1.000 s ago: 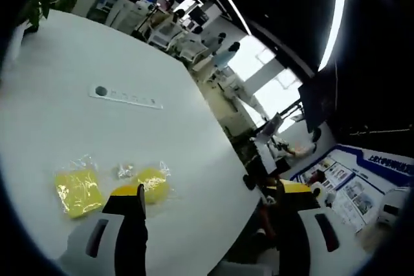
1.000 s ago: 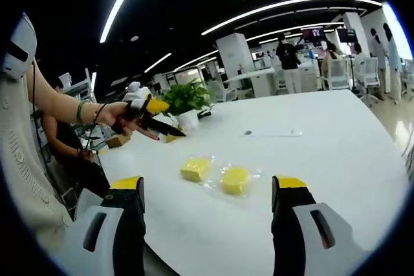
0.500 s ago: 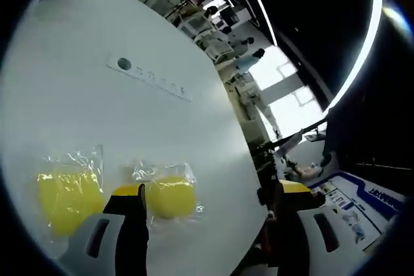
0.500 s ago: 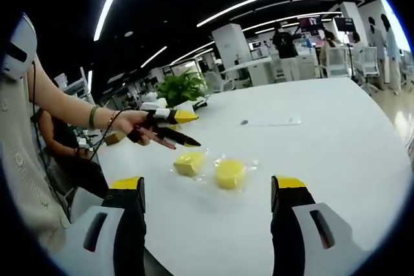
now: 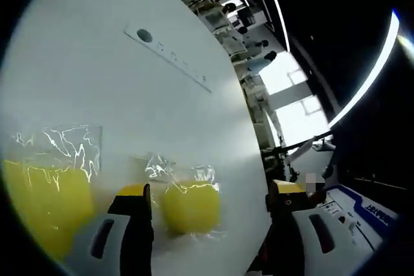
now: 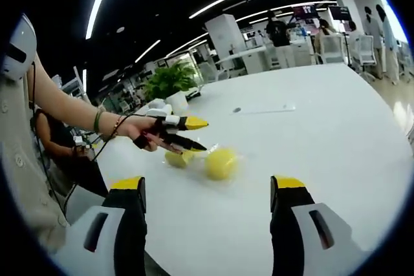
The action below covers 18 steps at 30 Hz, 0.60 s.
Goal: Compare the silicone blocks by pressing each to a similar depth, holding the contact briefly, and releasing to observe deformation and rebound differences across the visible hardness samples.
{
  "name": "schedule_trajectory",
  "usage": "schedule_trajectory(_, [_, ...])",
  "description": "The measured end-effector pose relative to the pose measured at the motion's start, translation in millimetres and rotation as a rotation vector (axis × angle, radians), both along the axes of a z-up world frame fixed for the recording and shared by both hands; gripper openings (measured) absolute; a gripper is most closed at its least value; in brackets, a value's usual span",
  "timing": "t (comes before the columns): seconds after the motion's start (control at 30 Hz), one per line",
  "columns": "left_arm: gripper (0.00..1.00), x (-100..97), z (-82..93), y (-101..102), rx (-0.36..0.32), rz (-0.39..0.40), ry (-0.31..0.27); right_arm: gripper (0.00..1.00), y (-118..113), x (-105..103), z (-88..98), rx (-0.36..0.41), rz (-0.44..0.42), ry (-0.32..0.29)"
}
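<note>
Hovering L gripper [image 6: 184, 132] (jaws apart) over 2 bagged blocks [image 5: 190, 206].

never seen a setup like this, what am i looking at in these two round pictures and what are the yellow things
There is no robot here. A person holds a hand-held two-jaw gripper in each hand, and each gripper carries a fisheye camera looking forward along its own jaws.

In the left gripper view, the left gripper hovers low over a large white table, jaws apart. Between them lies a round yellow silicone block in a clear plastic bag. Beside it is a larger squarish yellow silicone block, also bagged.

The right gripper view looks from farther back. The right gripper is open and empty. You can see the person's hand holding the left gripper just above the two blocks.

Nothing is held by either gripper. A long white strip lies farther along the table.
</note>
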State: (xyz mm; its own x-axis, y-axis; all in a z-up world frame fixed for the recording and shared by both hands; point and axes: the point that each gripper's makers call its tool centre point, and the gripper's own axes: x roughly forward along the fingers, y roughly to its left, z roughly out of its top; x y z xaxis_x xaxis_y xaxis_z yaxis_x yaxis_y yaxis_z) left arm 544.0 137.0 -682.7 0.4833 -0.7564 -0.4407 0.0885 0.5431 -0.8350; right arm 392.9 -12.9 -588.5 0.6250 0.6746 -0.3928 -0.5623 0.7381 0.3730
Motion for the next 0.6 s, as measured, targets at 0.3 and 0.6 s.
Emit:
schedule_trajectory(0.3, [0.78,6.0,-13.7,1.8,0.085,-0.015,-0.015,0.72,6.6,7.2,-3.7,0.023,0.007,0.012])
schedule_trajectory(0.6, [0.57,17.5,-36.0,-6.4,0.169,0.009,-0.03,0.71,6.6,6.2,-6.2,0.032,0.014,0.018])
